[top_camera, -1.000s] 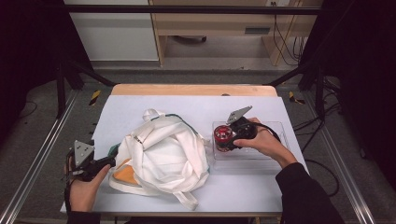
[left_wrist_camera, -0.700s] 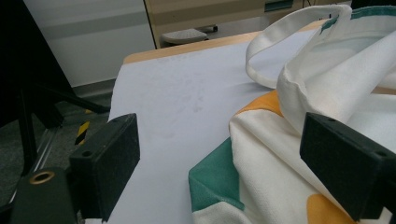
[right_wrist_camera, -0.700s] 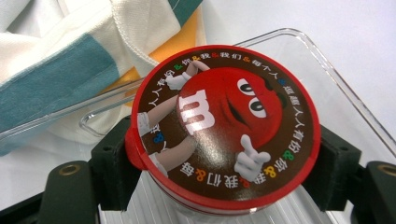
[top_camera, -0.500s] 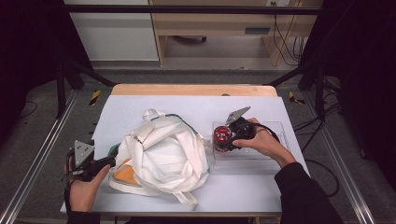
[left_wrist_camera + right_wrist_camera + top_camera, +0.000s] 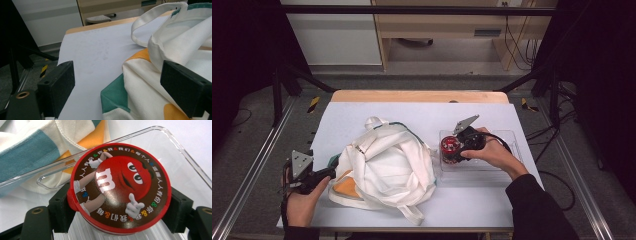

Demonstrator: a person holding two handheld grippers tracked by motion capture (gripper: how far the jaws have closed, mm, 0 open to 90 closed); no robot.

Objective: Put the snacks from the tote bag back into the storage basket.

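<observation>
A white cloth bag (image 5: 384,167) with teal and orange patches lies crumpled in the middle of the table. My left gripper (image 5: 331,173) rests at the bag's left edge, jaws wide open, with the bag's corner (image 5: 140,82) lying between them, untouched by the pads. A round tub with a red rim and a red cartoon lid (image 5: 120,187) stands in a clear plastic tray (image 5: 507,137) on the right. My right gripper (image 5: 452,149) is shut on the tub (image 5: 450,147), its pads pressed on both sides of it.
The table has a pale blue-grey sheet (image 5: 412,112) with a wooden strip (image 5: 417,96) along the far edge. Metal rails run down both sides. A cabinet and a low shelf stand on the floor beyond the table.
</observation>
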